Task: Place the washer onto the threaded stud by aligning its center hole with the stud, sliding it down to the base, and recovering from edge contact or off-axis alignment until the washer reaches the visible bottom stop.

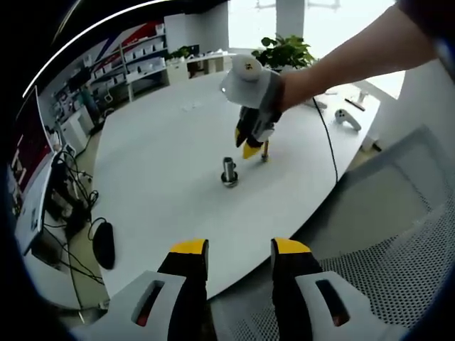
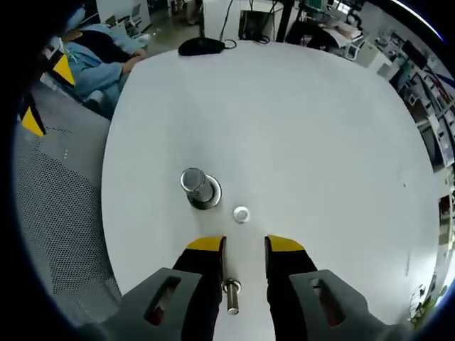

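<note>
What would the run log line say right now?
left claw open, empty | right claw open | washer flat on table, beside stud, not on it

Yellow-tipped black fingers (image 2: 284,266), silver washer (image 2: 241,213), white table (image 2: 320,142).

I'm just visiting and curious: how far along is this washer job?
Nothing looks done yet. The washer lies flat on the white table, beside the upright metal stud, not on it. In hand: the right tongs hover open just short of the washer, with a small bolt lying between them. The left tongs wait open at the table's edge. Left: pick up, align, slide down.
</note>
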`<control>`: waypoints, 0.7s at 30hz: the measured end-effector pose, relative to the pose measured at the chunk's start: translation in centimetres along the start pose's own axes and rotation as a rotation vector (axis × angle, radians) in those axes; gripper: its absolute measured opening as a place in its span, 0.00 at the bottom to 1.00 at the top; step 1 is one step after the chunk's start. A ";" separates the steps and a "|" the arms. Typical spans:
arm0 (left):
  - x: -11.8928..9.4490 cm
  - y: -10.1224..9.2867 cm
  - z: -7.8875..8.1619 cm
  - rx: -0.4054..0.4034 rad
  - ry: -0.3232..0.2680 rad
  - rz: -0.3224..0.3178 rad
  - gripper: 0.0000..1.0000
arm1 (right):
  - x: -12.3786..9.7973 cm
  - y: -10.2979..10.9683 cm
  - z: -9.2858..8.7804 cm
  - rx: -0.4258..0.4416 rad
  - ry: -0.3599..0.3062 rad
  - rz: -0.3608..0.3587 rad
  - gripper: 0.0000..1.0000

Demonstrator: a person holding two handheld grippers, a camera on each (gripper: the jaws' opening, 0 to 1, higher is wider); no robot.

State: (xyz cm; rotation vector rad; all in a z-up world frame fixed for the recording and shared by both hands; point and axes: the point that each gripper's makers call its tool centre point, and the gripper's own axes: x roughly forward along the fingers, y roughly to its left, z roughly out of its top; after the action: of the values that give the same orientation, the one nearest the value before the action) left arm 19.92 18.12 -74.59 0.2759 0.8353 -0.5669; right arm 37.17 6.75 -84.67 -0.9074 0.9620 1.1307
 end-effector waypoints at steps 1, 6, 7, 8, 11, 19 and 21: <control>0.0 0.0 0.0 0.000 0.000 0.000 0.33 | 0.2 0.2 0.3 -0.007 -0.003 0.007 0.24; -0.1 0.1 0.1 -0.005 -0.006 0.003 0.33 | 1.6 0.5 0.6 -0.047 0.022 0.027 0.23; 0.0 0.1 0.0 -0.003 -0.002 0.004 0.33 | 1.7 0.5 0.6 -0.047 0.025 0.028 0.23; 0.0 0.1 0.0 -0.002 0.000 0.004 0.33 | 2.0 0.3 0.6 -0.045 0.032 0.031 0.23; -0.1 0.2 0.0 -0.004 0.000 0.007 0.33 | 2.6 0.1 0.4 -0.042 0.053 0.037 0.21; 0.0 0.2 0.0 -0.007 0.004 0.010 0.33 | 3.2 0.1 0.2 -0.043 0.068 0.066 0.18; 0.0 0.2 -0.1 -0.007 0.009 0.009 0.33 | 3.3 0.0 0.4 -0.045 0.062 0.068 0.17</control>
State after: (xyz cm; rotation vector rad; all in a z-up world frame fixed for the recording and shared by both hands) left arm 19.99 18.31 -74.62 0.2755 0.8442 -0.5548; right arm 37.76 8.09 -87.66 -0.9568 1.0285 1.1915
